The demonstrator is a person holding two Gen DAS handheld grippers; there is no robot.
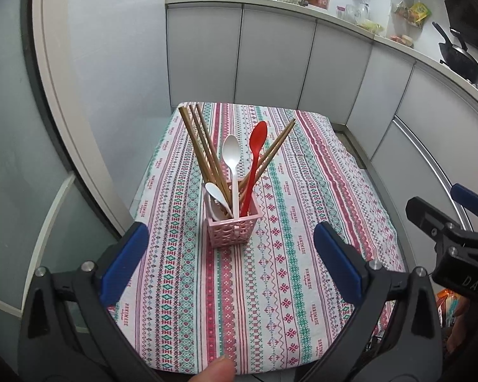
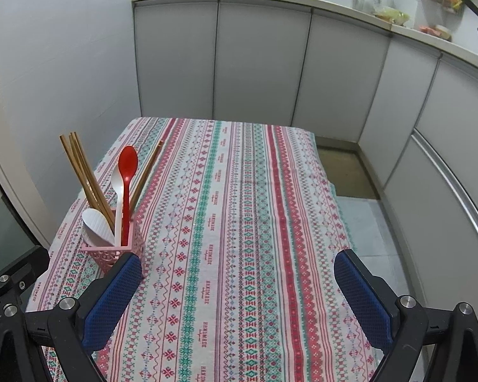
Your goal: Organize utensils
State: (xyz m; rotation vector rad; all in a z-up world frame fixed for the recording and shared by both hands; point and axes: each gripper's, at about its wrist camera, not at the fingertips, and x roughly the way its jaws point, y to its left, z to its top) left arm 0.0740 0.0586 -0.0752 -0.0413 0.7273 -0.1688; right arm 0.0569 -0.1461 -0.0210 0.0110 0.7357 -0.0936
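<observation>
Pink holder point(image 1: 233, 227) on the desk point(image 1: 302, 222) carries every utensil.
Both jaws spread, empty; withdraw without knocking it.

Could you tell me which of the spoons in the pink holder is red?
The tall red spoon, bowl up, right of the tall white spoon. The third, a short white spoon, leans at the holder's left side.

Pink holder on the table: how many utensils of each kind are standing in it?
Wooden chopsticks: 6
Red spoon: 1
Long white spoon: 1
Short white spoon: 1, with possibly another hidden beneath it
Total: 9 utensils that can be made out in the pink holder
</observation>
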